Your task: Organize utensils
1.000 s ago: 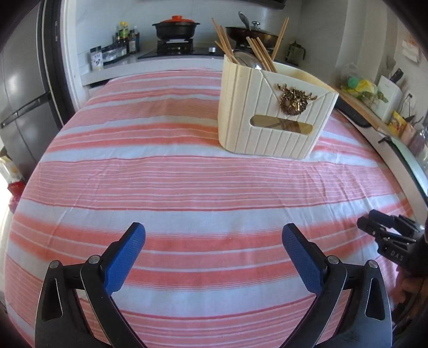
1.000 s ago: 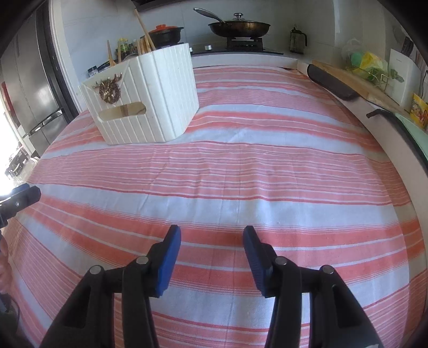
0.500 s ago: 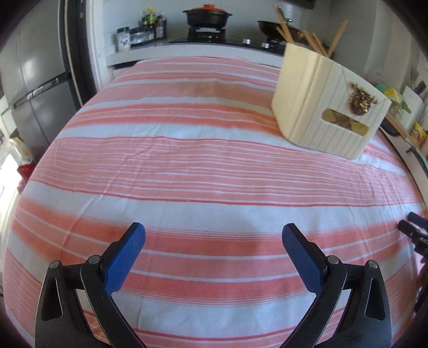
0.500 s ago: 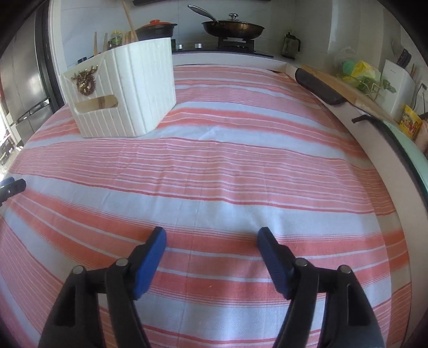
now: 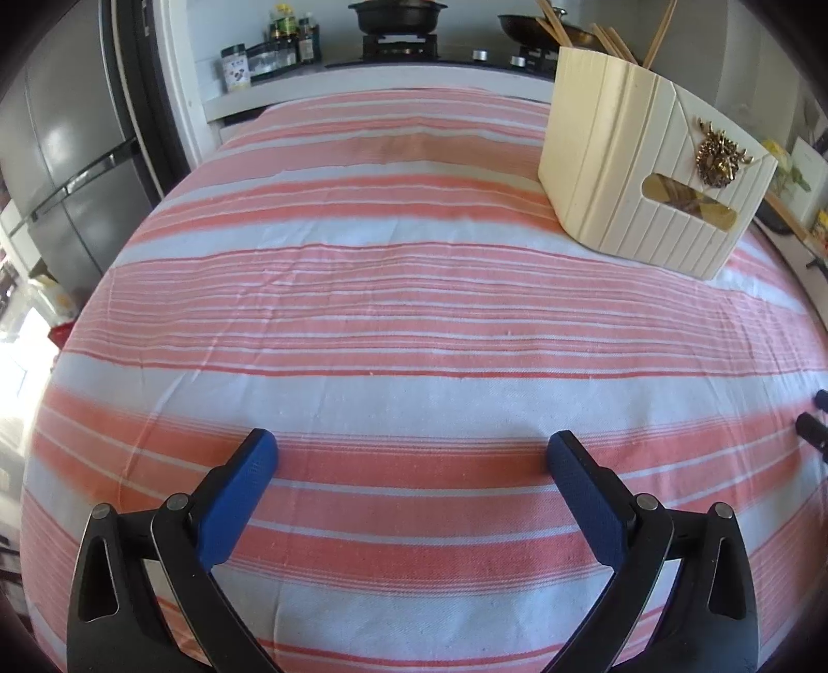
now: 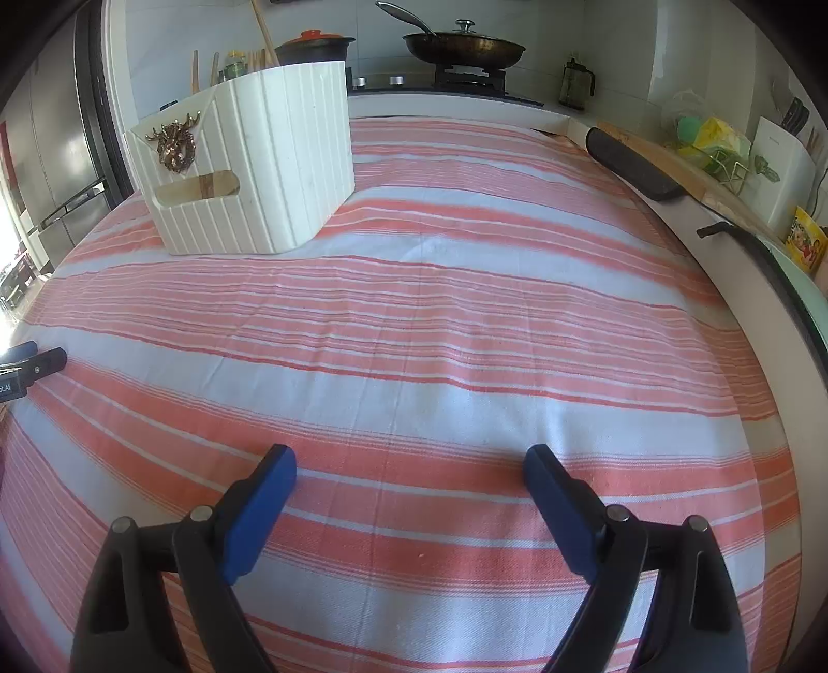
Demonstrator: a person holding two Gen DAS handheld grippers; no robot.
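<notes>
A cream ribbed utensil holder (image 5: 647,171) with a gold ornament stands on the striped cloth at the far right in the left wrist view. Wooden chopsticks (image 5: 610,36) stick up out of it. It shows at the far left in the right wrist view (image 6: 248,160), with chopsticks (image 6: 264,36) above its rim. My left gripper (image 5: 411,455) is open and empty, low over the cloth near the front. My right gripper (image 6: 409,463) is open and empty, also low over the cloth. Each gripper's tip shows at the other view's edge.
A red-and-white striped cloth (image 6: 440,321) covers the table. A stove with a pot (image 5: 396,13) and a pan (image 6: 463,46) is behind. A fridge (image 5: 62,155) stands at left. A counter with a cutting board (image 6: 673,165) and packets runs along the right.
My right gripper has opened wider. The left view has swung left, so the holder now sits further right. Both grippers stay empty.
</notes>
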